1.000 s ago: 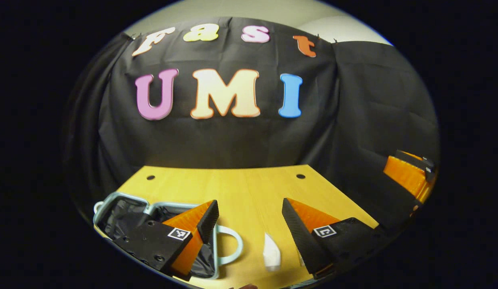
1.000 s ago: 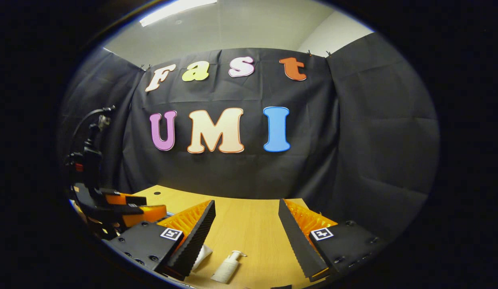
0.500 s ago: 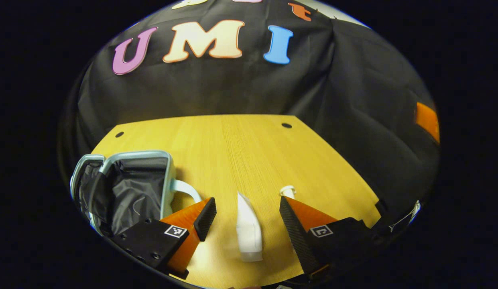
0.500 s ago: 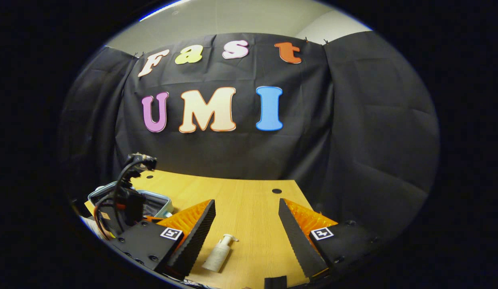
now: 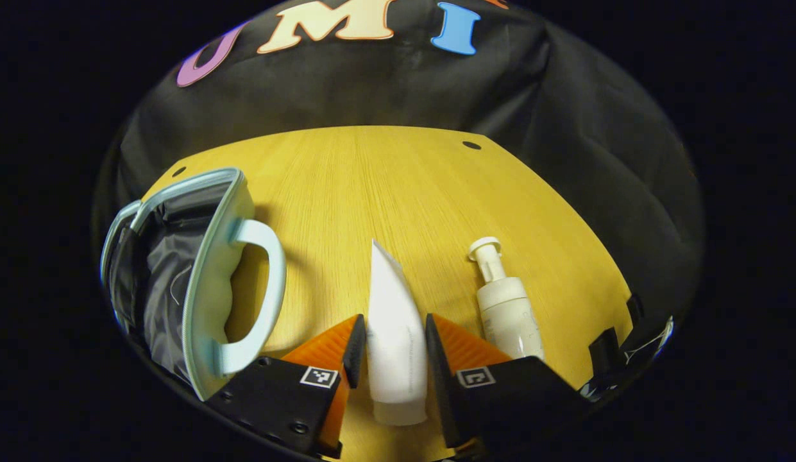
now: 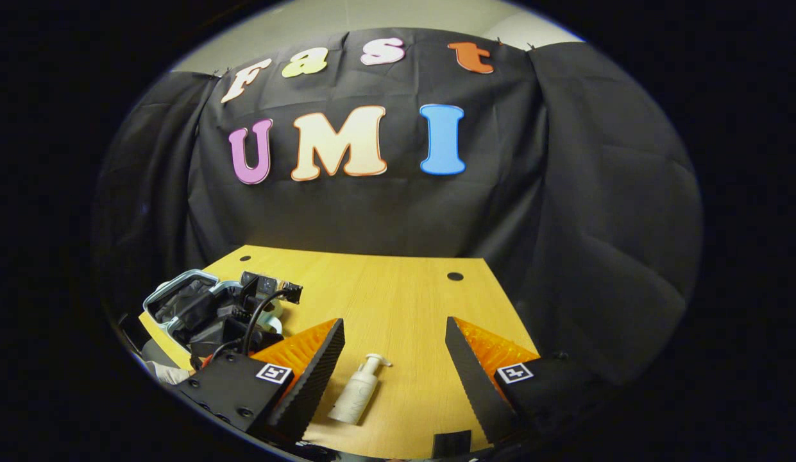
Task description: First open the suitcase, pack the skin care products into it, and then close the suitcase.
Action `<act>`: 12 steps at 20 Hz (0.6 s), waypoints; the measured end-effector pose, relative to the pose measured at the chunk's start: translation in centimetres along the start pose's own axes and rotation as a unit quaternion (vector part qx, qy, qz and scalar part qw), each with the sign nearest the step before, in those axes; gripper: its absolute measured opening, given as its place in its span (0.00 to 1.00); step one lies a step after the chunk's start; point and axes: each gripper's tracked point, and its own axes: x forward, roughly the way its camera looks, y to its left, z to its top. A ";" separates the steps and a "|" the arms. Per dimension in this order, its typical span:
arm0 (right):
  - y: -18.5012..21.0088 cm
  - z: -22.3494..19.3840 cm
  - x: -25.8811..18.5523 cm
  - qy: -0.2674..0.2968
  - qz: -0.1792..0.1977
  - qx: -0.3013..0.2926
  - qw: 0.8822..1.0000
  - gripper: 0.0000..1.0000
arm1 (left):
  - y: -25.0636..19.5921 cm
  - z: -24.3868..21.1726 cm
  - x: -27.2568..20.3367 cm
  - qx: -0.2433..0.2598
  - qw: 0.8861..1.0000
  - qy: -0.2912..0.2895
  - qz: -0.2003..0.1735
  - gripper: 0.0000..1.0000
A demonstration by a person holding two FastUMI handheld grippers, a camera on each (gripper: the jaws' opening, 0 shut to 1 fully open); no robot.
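A white tube point(image 5: 388, 282) lies on the wooden table point(image 5: 385, 173), and my left gripper point(image 5: 394, 322) is shut on its lower half, a finger pressing each side. To its left the light blue suitcase point(image 5: 208, 282) stands open, showing black lining and a curved handle point(image 5: 266, 282). A white pump bottle point(image 5: 507, 308) lies just right of the tube. In the right gripper view my right gripper point(image 6: 393, 326) hangs open above the table, with the pump bottle point(image 6: 356, 394) lying below the gap, nearer its left finger. The left gripper's body and cable point(image 6: 250, 308) sit in front of the suitcase point(image 6: 176, 292).
Black cloth walls close the table at the back and right. Two small round holes point(image 5: 471, 145) mark the table's far edge. Bare wood point(image 6: 398, 289) stretches beyond the bottle towards the back wall.
My left gripper dropped towards the table, moved forward over the white tube and shut on it. The right gripper tilted down slightly and stayed open.
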 end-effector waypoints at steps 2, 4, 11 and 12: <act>0.5 -1.3 1.5 0.029 0.009 0.007 1.000 1.00 | 0.9 0.0 0.3 0.013 1.000 -0.008 0.010 0.46; 1.3 -3.3 3.2 0.065 0.020 0.018 0.998 1.00 | 1.1 0.1 0.2 -0.008 1.000 -0.020 0.012 0.19; 2.7 -12.6 7.6 0.211 0.021 0.044 0.976 0.99 | 1.2 -0.5 0.2 -0.005 1.000 -0.010 0.002 0.17; 3.0 -13.6 7.7 0.226 0.023 0.043 0.973 1.00 | 1.2 -0.5 0.2 -0.003 1.000 -0.011 0.000 0.17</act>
